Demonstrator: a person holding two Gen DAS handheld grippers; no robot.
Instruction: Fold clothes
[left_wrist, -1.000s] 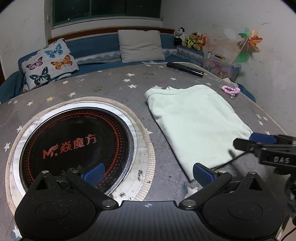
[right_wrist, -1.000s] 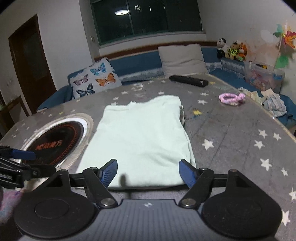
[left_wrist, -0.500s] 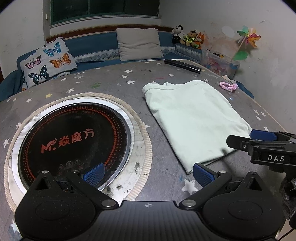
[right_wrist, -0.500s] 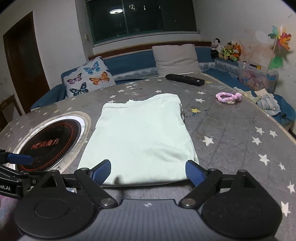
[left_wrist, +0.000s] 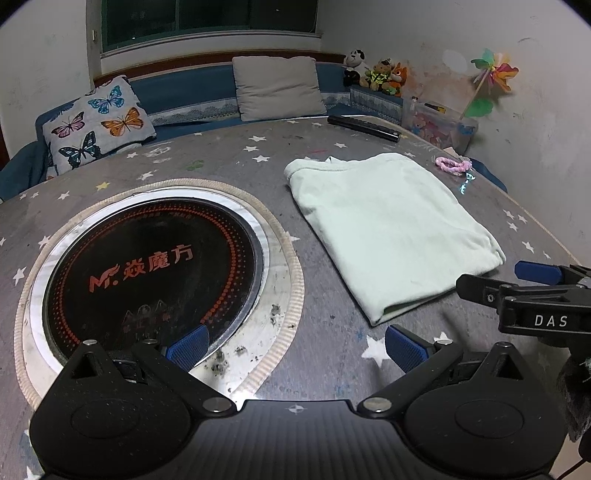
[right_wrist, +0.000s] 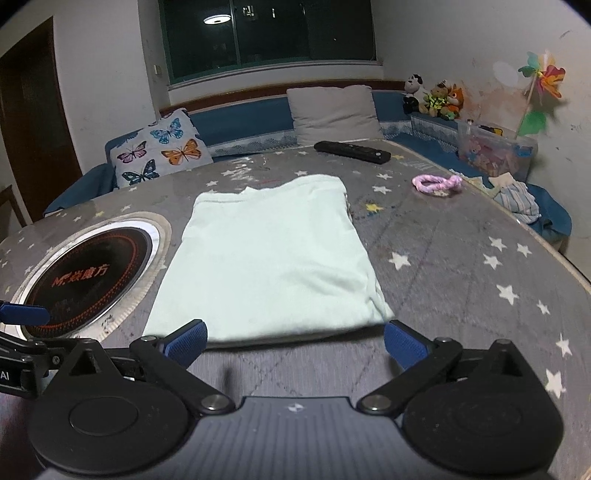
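Observation:
A pale green garment (left_wrist: 388, 229) (right_wrist: 273, 254) lies folded flat into a rectangle on the grey star-patterned table (left_wrist: 229, 155) (right_wrist: 461, 266). My left gripper (left_wrist: 295, 347) stands open at the near edge, left of the garment's near corner, with nothing between its blue pads. My right gripper (right_wrist: 293, 341) is open too, just short of the garment's near edge and apart from it. In the left wrist view the right gripper (left_wrist: 524, 280) reaches in from the right, beside the garment's near right corner.
A round black cooktop (left_wrist: 147, 266) (right_wrist: 85, 273) is set into the table left of the garment. A black remote (right_wrist: 351, 151) and a pink hair tie (right_wrist: 436, 182) lie at the far side. Sofa cushions (right_wrist: 162, 151) and a toy box (right_wrist: 495, 155) stand beyond the table.
Both grippers have drawn back toward the near edge and away from the garment. The garment lies where it was, and both grippers stay open.

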